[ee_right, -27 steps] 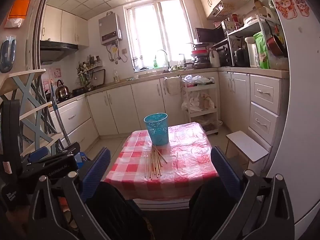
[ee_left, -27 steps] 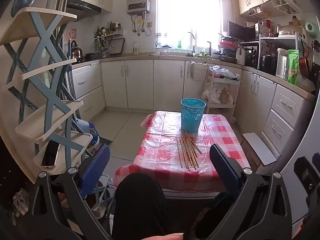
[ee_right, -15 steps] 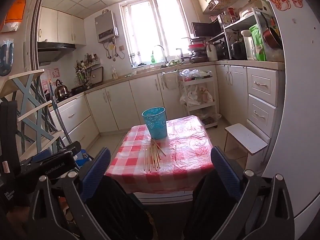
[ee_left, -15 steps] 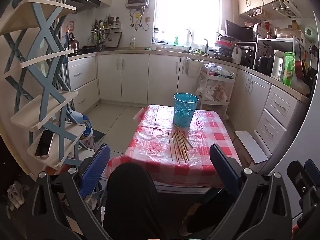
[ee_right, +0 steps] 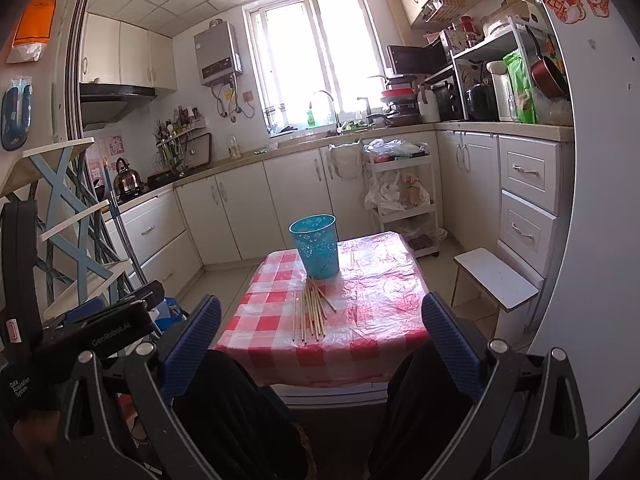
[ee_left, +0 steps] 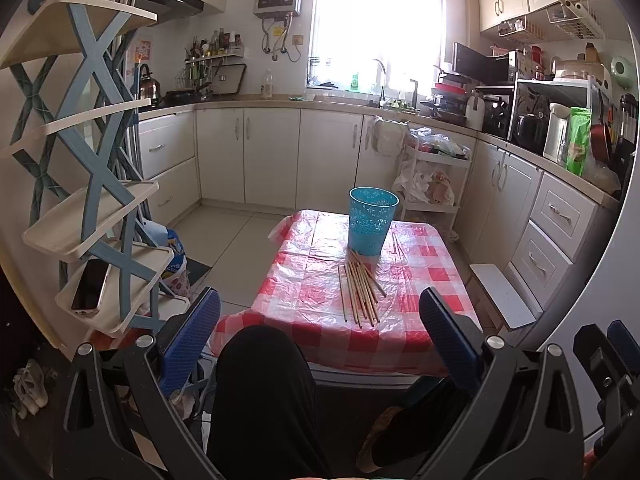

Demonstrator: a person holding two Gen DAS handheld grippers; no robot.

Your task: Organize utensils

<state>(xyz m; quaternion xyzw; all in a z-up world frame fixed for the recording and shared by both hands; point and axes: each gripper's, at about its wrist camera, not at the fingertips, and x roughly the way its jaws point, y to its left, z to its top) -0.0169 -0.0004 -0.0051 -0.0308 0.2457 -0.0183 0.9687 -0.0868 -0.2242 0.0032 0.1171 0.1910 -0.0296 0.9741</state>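
Chopsticks (ee_left: 360,292) about ten, one basket (ee_left: 372,226)

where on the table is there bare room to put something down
Free: the checked table to the left of the chopsticks, and the right-hand strip out to the far edge. Crowded: the middle, where the chopsticks fan out from the foot of the blue basket.

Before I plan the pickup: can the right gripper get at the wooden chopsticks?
Probably yes: the right gripper is open and the wooden chopsticks lie uncovered on the checked tablecloth, though some way ahead.
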